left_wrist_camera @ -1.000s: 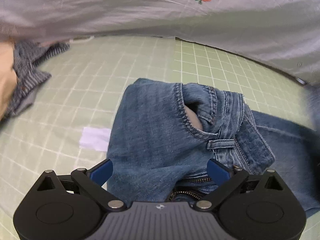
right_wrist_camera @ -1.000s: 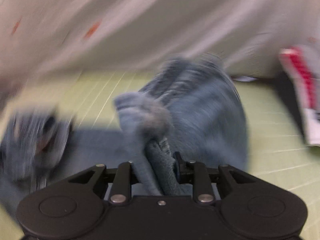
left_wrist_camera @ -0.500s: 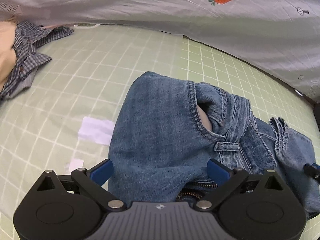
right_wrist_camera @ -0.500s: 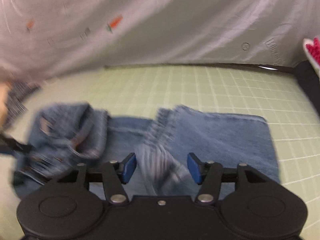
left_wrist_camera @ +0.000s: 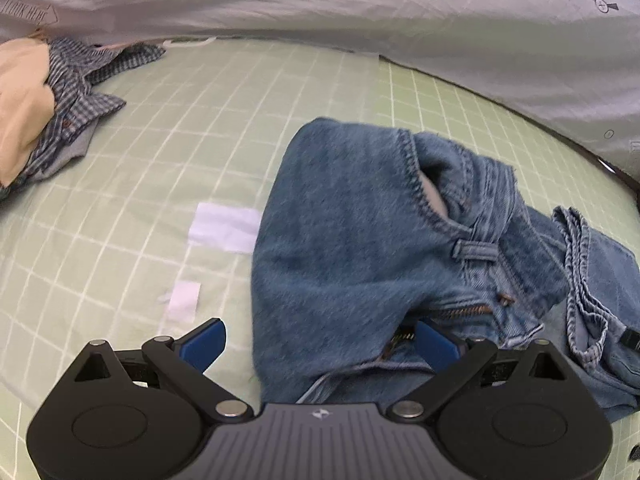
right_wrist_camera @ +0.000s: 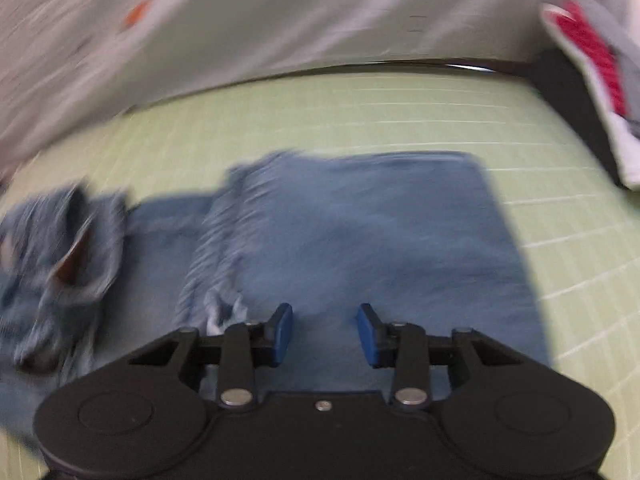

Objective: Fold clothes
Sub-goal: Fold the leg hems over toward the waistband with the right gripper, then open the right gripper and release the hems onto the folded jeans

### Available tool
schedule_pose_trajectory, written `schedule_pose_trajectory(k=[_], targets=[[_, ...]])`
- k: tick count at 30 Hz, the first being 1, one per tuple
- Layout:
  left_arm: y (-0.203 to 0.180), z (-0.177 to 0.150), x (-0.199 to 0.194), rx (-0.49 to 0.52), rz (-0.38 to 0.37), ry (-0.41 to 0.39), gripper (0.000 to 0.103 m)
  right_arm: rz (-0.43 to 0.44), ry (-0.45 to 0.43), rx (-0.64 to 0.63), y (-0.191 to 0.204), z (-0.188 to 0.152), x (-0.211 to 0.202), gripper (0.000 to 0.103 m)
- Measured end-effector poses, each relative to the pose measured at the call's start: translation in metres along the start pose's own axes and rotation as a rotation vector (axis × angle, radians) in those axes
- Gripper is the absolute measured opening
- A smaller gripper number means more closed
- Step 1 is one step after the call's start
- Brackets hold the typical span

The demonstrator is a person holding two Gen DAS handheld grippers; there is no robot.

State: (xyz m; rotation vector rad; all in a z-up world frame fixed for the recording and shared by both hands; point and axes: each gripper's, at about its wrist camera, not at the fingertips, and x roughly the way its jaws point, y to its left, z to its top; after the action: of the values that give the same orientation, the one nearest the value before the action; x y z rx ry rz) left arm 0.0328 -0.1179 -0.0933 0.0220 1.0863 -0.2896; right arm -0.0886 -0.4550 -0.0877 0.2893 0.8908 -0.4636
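A pair of blue jeans [left_wrist_camera: 360, 240] lies on the green grid mat [left_wrist_camera: 200, 120], waist end bunched up with pocket, belt loop and zipper showing. My left gripper [left_wrist_camera: 320, 344] is open, its jaws wide apart on either side of the waist end, low over the cloth. In the blurred right wrist view the folded leg part of the jeans [right_wrist_camera: 360, 220] lies flat with a frayed hem edge [right_wrist_camera: 212, 256] on top. My right gripper [right_wrist_camera: 324, 332] is open and empty just above this folded part.
A checked shirt and a beige garment [left_wrist_camera: 48, 92] lie at the far left. A white sheet with carrot prints [left_wrist_camera: 360, 0] hangs along the back. White tape patches [left_wrist_camera: 224, 226] sit on the mat. A red and white cloth [right_wrist_camera: 592, 64] lies at the right.
My right gripper has let go of the jeans leg, opened, and drawn back; the leg now lies folded flat. My left gripper stayed open and pulled back slightly from the waist.
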Motion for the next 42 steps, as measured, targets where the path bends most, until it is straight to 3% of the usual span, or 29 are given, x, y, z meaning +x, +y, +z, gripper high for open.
schedule_pose_trajectory(k=[3,5,6,7,9,17,18,19,22,24,29,35,38,41,42], targets=[[0.003,-0.001,0.002,0.006,0.015,0.016,0.1,-0.014,-0.042,-0.11,0.028,0.0,-0.004,0.029],[0.005,-0.002,0.003,0.011,0.021,0.025,0.1,-0.023,-0.071,-0.18,0.046,0.0,-0.007,0.032],[0.006,-0.002,0.003,0.013,0.016,0.027,0.1,-0.013,-0.097,-0.147,0.043,0.004,-0.009,0.043],[0.007,-0.002,0.004,0.016,0.012,0.03,0.1,-0.006,-0.11,-0.122,0.044,0.008,-0.008,0.061],[0.008,-0.001,0.006,0.021,0.005,0.037,0.1,0.006,-0.135,-0.074,0.044,0.015,-0.007,0.07],[0.014,0.003,0.013,0.038,-0.028,0.062,0.103,-0.05,-0.046,-0.068,0.065,0.017,0.035,0.07],[0.015,0.003,0.014,0.036,-0.035,0.065,0.103,-0.057,-0.052,-0.076,0.064,0.017,0.034,0.065],[0.016,0.004,0.015,0.034,-0.041,0.068,0.103,-0.063,-0.06,-0.072,0.063,0.017,0.034,0.049],[0.018,0.005,0.017,0.026,-0.055,0.075,0.103,-0.09,-0.077,-0.039,0.054,0.016,0.031,0.018],[0.019,0.005,0.019,0.022,-0.062,0.08,0.103,-0.083,-0.079,-0.015,0.047,0.014,0.028,0.015],[0.02,0.005,0.021,0.014,-0.073,0.087,0.103,-0.041,-0.12,0.042,0.035,0.013,0.004,0.014],[0.022,0.003,0.023,-0.02,-0.089,0.095,0.103,0.056,-0.19,-0.021,0.047,0.011,-0.036,0.014],[0.022,0.003,0.023,-0.023,-0.091,0.096,0.103,0.106,-0.107,-0.078,0.059,0.001,-0.021,0.014],[0.021,0.004,0.02,-0.005,-0.082,0.082,0.102,0.079,0.003,-0.104,0.068,-0.008,0.005,0.028],[0.02,0.005,0.018,0.004,-0.075,0.073,0.102,0.072,-0.017,-0.112,0.07,-0.005,0.0,0.044]])
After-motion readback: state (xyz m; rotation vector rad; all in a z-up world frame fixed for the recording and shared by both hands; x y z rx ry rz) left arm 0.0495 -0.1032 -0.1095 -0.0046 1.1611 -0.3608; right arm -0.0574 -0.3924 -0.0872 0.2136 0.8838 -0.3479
